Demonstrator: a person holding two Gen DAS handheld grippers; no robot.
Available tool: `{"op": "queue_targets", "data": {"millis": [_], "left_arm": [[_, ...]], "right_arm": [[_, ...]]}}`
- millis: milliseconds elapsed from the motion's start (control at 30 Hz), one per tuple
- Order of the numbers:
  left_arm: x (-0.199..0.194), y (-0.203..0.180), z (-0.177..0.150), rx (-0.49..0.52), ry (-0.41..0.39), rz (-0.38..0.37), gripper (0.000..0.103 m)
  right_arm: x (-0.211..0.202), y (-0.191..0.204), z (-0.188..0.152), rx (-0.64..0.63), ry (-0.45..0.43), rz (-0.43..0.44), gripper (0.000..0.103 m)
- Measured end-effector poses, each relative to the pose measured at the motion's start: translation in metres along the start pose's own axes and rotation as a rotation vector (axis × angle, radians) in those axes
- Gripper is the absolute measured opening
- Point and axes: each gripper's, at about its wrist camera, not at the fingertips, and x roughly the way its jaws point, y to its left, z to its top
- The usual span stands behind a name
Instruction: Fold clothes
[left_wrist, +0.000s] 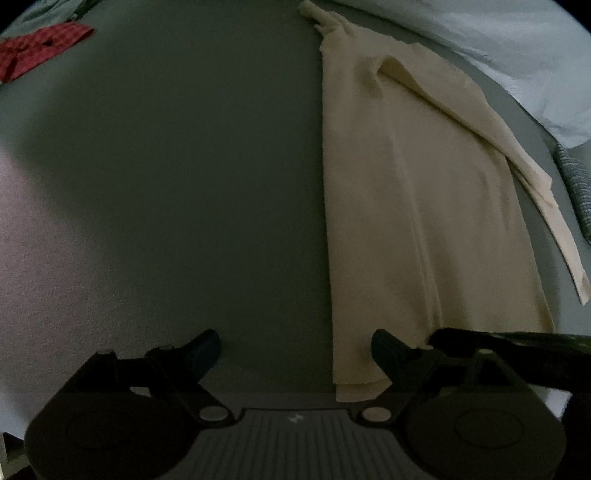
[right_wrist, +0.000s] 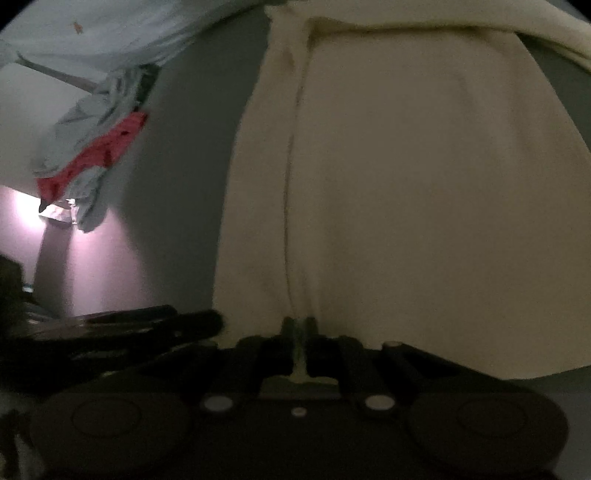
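A cream garment (left_wrist: 406, 192) lies lengthwise on the grey-green surface (left_wrist: 184, 166), folded along its length, with a sleeve (left_wrist: 517, 177) lying slanted over its right side. My left gripper (left_wrist: 295, 350) is open, its right finger (left_wrist: 388, 350) over the garment's near corner. In the right wrist view my right gripper (right_wrist: 299, 328) is shut on the near edge of the cream garment (right_wrist: 406, 184), which fills most of that view. The other gripper's black finger (right_wrist: 177, 321) shows at the lower left there.
A red patterned cloth (left_wrist: 40, 48) lies at the far left. A pale blue sheet (left_wrist: 498, 48) lies at the far right. A blue knit item (left_wrist: 576, 184) is at the right edge. A pile of pale blue and red clothes (right_wrist: 92, 155) lies to the left.
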Motion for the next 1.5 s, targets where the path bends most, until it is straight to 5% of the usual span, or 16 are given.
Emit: {"op": "queue_targets", "data": {"millis": [67, 200, 500, 667, 900, 967, 1033, 1067, 1100, 1267, 1333, 1400, 1500], "left_arm": [[-0.002, 0.000, 0.007, -0.015, -0.020, -0.012, 0.090], [-0.005, 0.003, 0.033, -0.055, -0.060, -0.027, 0.090], [-0.001, -0.027, 0.110, 0.027, -0.151, -0.036, 0.090], [0.018, -0.050, 0.168, 0.109, -0.170, -0.041, 0.090], [0.073, -0.079, 0.252, 0.155, -0.156, -0.052, 0.090], [0.090, -0.089, 0.263, 0.182, -0.137, -0.016, 0.090], [0.103, -0.098, 0.268, 0.215, -0.126, 0.023, 0.097], [0.107, -0.104, 0.267, 0.245, -0.127, 0.056, 0.098], [0.111, -0.110, 0.267, 0.275, -0.129, 0.086, 0.099], [0.111, -0.110, 0.267, 0.246, -0.127, 0.092, 0.100], [0.099, -0.105, 0.267, 0.194, -0.111, 0.080, 0.098], [0.069, -0.104, 0.255, 0.200, -0.179, 0.053, 0.099], [0.025, -0.100, 0.231, 0.211, -0.261, 0.025, 0.099]], "right_arm": [[-0.020, -0.003, 0.006, -0.035, -0.070, -0.017, 0.045], [-0.052, -0.022, 0.032, -0.011, -0.215, -0.081, 0.054], [-0.106, -0.125, 0.087, 0.240, -0.517, -0.274, 0.062], [-0.117, -0.179, 0.135, 0.300, -0.587, -0.449, 0.060], [-0.089, -0.236, 0.193, 0.278, -0.496, -0.644, 0.060], [-0.084, -0.241, 0.196, 0.266, -0.492, -0.632, 0.059], [-0.084, -0.241, 0.197, 0.224, -0.512, -0.592, 0.039], [-0.085, -0.238, 0.196, 0.205, -0.522, -0.580, 0.009], [-0.087, -0.235, 0.195, 0.186, -0.533, -0.570, 0.004], [-0.110, -0.186, 0.188, 0.032, -0.650, -0.591, 0.004], [-0.129, -0.155, 0.182, -0.031, -0.710, -0.488, 0.004], [-0.147, -0.110, 0.170, -0.169, -0.747, -0.368, 0.004], [-0.160, -0.044, 0.142, -0.437, -0.714, -0.212, 0.004]]}}
